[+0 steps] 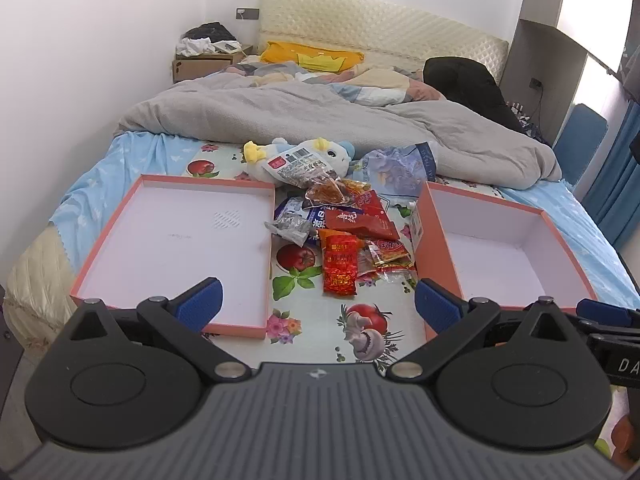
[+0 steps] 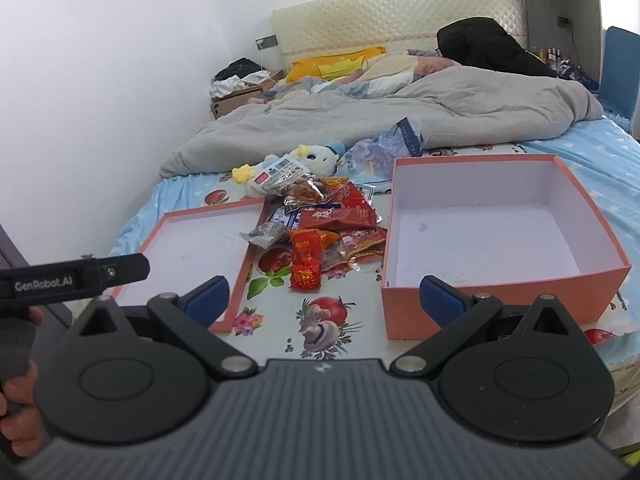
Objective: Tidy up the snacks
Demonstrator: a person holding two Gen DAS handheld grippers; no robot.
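A pile of snack packets (image 1: pixel 344 232), mostly red and orange, lies on the bed between a shallow orange lid (image 1: pixel 176 236) on the left and a deeper orange box (image 1: pixel 516 256) on the right. Both are white inside and empty. The same pile (image 2: pixel 324 236), lid (image 2: pixel 200 244) and box (image 2: pixel 492 236) show in the right wrist view. My left gripper (image 1: pixel 318 304) is open and empty, held near the bed's front edge before the pile. My right gripper (image 2: pixel 324 300) is open and empty, beside it to the right.
A plush toy (image 1: pixel 296 156) and a blue-white plastic bag (image 1: pixel 400 168) lie just behind the pile. A grey duvet (image 1: pixel 320 112) covers the far half of the bed. The floral sheet (image 1: pixel 320 332) shows in front of the pile.
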